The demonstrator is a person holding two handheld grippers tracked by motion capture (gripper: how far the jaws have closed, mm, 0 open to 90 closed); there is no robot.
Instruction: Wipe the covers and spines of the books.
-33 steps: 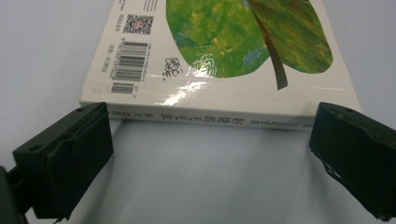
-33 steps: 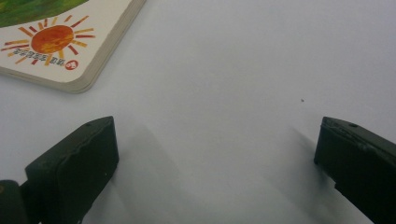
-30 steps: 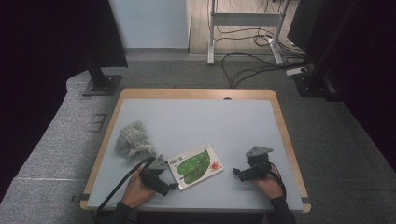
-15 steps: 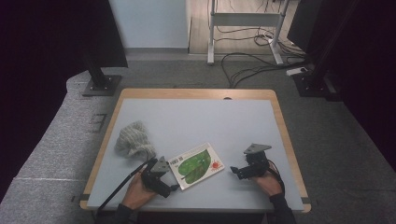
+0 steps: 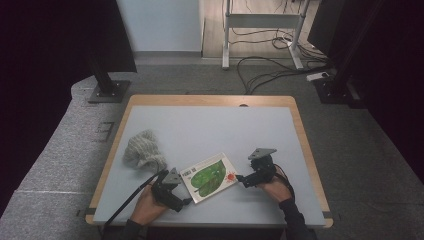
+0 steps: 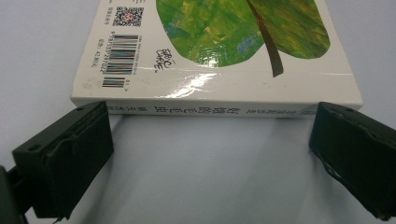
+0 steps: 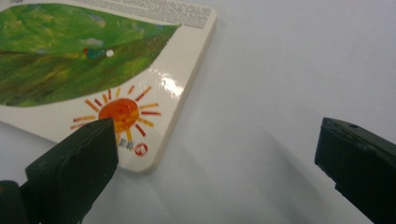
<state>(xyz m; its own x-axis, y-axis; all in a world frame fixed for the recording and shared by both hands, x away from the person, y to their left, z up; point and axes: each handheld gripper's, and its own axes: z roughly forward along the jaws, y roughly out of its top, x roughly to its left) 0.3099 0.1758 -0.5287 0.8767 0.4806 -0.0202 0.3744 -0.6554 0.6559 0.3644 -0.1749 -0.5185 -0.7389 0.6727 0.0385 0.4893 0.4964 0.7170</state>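
Lying flat near the tabletop's front edge, book (image 5: 210, 176) not yet gripped: left gripper (image 5: 176, 199) and right gripper (image 5: 242, 180) both gape at its ends, lift pending.

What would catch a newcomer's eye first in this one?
The book with the big green leaf and orange sun on its cover, lying flat near the table's front edge. Open tongs flank it: the left tongs at its spine, the right tongs at its sun corner. A crumpled pale cloth lies at the left.
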